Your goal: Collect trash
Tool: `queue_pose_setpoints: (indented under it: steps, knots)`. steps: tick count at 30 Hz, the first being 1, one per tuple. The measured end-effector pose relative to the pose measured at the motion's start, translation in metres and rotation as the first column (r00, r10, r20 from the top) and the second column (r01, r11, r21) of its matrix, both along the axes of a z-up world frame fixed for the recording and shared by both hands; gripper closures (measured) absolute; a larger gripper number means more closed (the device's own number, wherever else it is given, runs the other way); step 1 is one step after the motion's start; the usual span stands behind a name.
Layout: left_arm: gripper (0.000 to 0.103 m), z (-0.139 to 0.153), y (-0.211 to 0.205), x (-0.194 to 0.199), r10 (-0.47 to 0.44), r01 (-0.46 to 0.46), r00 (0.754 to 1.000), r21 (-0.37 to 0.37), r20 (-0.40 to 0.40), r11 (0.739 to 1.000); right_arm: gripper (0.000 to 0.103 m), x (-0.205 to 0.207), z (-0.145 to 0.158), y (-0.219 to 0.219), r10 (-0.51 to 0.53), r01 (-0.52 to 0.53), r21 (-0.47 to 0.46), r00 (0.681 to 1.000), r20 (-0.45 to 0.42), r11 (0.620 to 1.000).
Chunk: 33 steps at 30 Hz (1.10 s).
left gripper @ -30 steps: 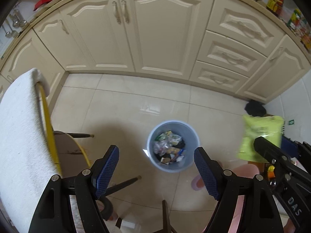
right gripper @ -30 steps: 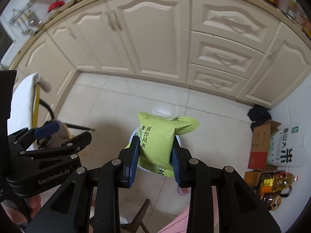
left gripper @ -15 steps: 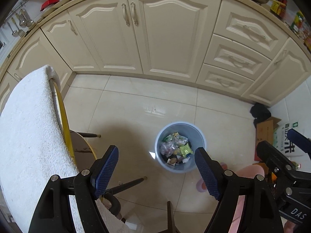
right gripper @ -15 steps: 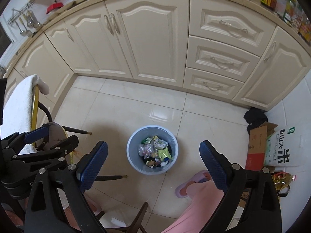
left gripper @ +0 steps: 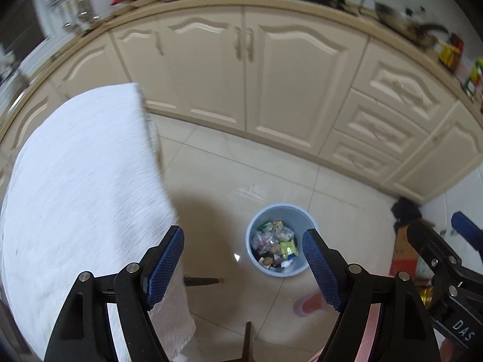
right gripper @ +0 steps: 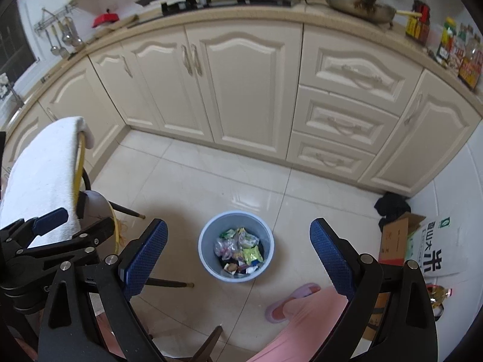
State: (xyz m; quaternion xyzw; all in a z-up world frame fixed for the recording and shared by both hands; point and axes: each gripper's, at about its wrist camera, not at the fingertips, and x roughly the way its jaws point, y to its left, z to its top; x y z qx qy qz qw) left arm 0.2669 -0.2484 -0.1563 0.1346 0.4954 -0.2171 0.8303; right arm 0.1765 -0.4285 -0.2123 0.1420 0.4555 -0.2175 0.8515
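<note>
A home kitchen is shown. Cream cabinets (right gripper: pixel 241 90) with arched panel doors and drawers (right gripper: pixel 347 120) are run along under a stone countertop (right gripper: pixel 302 15). A wok (right gripper: pixel 359 7) is parked on top, sauce bottles (right gripper: pixel 452 48) are lined up at the right, ladles (right gripper: pixel 60 39) are hung from a rail, and glossy floor tiles (right gripper: pixel 211 181) are laid below.

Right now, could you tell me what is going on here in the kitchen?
A person is collecting trash with two handheld grippers. Both the left gripper and right gripper are open and empty above the blue bin, where a green snack packet lies on top of other wrappers.
</note>
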Motion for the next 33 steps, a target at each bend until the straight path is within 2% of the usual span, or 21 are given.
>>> queue_pose_setpoints:
  steps: [7,10,13,20,27,33]
  knots:
    - [0.026,0.041,0.050,-0.064,0.146,-0.140,0.984,-0.063,0.101,0.988,0.006,-0.017,0.028,0.025,0.066,-0.061,-0.054,0.994,0.083,0.997]
    - [0.021,0.058,0.067,-0.096,0.207,-0.195,0.967,-0.088,0.148,0.977,0.006,-0.026,0.042,0.038,0.097,-0.088,-0.080,0.987,0.126,0.993]
    - [0.016,0.074,0.083,-0.128,0.265,-0.247,0.942,-0.107,0.207,0.963,0.001,-0.034,0.055,0.053,0.132,-0.116,-0.102,0.977,0.169,0.988]
    - [0.009,0.102,0.114,-0.207,0.371,-0.333,0.878,-0.171,0.303,0.927,0.001,-0.051,0.082,0.089,0.197,-0.148,-0.211,0.952,0.236,0.966]
    - [0.008,0.117,0.143,-0.270,0.439,-0.379,0.828,-0.230,0.348,0.896,0.000,-0.067,0.105,0.113,0.254,-0.182,-0.251,0.921,0.296,0.951]
    - [0.002,0.130,0.155,-0.311,0.466,-0.391,0.786,-0.257,0.406,0.884,0.000,-0.080,0.121,0.123,0.268,-0.181,-0.268,0.902,0.338,0.946]
